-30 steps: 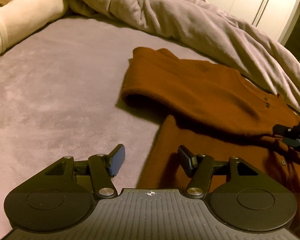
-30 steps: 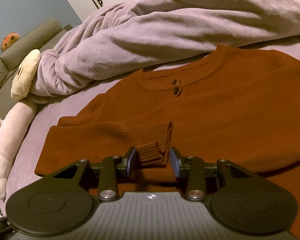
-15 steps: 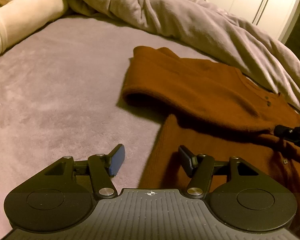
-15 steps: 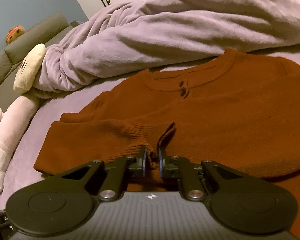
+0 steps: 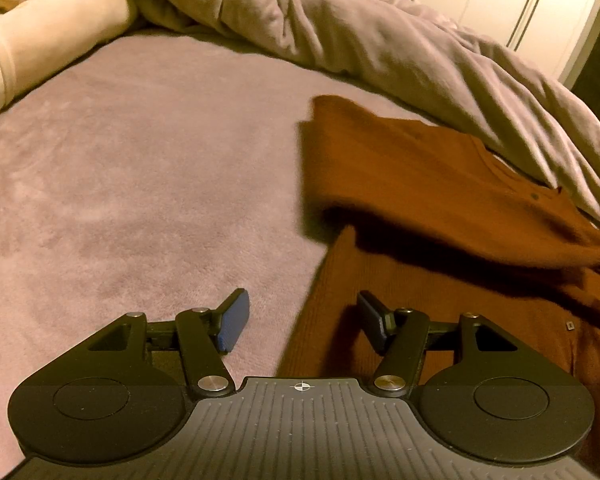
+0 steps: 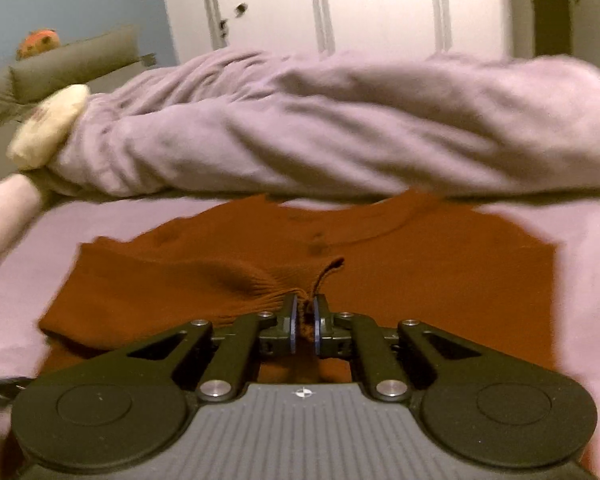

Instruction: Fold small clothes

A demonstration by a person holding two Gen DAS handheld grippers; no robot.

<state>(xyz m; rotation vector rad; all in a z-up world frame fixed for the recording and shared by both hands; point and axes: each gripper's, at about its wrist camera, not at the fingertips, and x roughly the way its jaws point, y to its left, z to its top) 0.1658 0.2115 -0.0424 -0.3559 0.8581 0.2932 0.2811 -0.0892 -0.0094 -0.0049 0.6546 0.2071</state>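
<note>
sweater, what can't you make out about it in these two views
- Left wrist view: sweater right part cut off by the frame edge.
- Right wrist view: sweater hem hidden behind the right gripper, shut on the sleeve cuff.
- Right wrist view: collar buttons smeared by blur.

Rust-brown ribbed knit sweater (image 6: 420, 280), buttoned neckline, lies front-up on bed near far edge. One sleeve folded across chest; its ribbed cuff (image 6: 296, 284) raised off body, bunched, pinched. Hem toward near edge.

Ribbed knit sweater (image 6: 440, 280), plush bedspread (image 5: 140, 180)
</note>
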